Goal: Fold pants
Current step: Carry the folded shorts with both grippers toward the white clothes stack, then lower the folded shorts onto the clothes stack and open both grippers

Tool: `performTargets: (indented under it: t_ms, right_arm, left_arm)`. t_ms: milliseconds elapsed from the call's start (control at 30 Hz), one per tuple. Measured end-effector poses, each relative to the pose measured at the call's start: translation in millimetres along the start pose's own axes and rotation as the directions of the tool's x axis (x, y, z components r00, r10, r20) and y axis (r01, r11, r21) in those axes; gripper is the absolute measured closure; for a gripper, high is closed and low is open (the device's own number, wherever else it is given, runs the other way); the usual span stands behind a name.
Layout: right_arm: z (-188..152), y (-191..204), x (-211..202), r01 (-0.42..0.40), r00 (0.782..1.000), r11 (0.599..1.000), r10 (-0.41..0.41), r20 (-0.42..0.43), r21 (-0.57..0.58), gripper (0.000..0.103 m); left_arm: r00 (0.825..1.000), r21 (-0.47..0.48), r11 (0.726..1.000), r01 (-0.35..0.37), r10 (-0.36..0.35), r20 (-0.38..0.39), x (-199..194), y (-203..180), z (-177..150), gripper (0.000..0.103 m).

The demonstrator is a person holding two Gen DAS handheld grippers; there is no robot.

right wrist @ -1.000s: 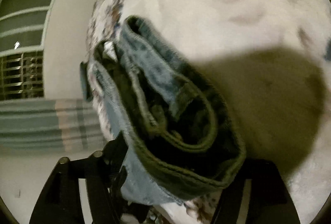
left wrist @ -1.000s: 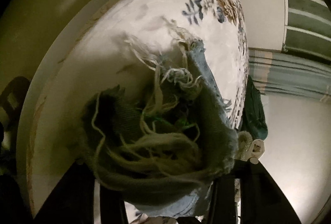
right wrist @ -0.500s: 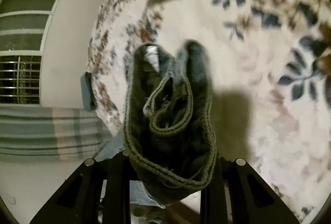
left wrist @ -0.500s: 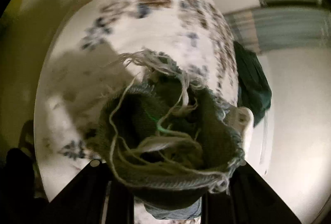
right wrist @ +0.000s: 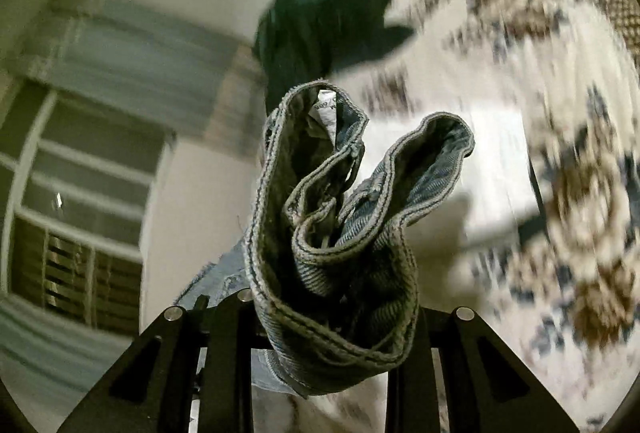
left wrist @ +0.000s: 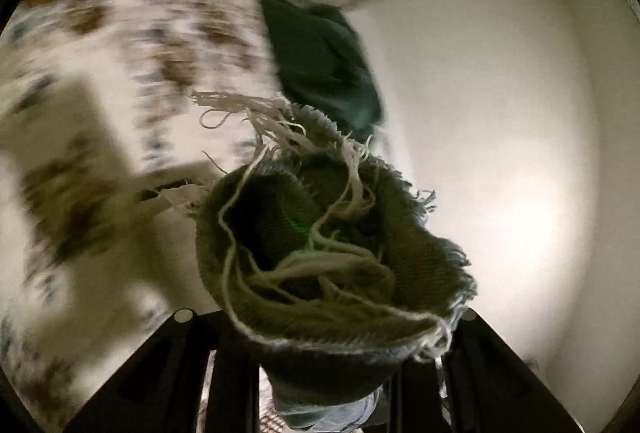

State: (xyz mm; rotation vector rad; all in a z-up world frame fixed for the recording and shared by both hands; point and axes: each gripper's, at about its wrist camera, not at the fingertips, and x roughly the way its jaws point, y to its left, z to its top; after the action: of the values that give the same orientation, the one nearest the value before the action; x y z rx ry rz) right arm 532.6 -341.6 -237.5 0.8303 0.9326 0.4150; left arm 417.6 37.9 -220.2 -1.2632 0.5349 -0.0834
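The pants are blue denim jeans. My left gripper is shut on their frayed leg hem, whose loose white threads bunch in front of the camera. My right gripper is shut on the folded waistband, with a white label showing inside. Both ends are held up above the floral bedsheet, which also shows in the right wrist view. The rest of the jeans hangs below, out of sight.
A dark green garment lies at the bed's edge, also in the right wrist view. A pale wall and a striped curtain beside a barred window stand beyond the bed.
Both grippers have lifted and swung away from the bed surface toward the wall, with the jeans still held. The views are motion-blurred and the sheet has dropped farther away.
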Motion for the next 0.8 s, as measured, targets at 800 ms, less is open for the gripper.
performTargets:
  t_ms: [800]
  right_arm:
    - [26.4, -208.2, 158.0, 0.145, 0.985, 0.938, -0.167, 0.042, 0.316, 0.063]
  left_arm:
    - [0.812, 0.378, 0.905, -0.194, 0.365, -0.456, 231.7, 130.3, 11.9, 0.073]
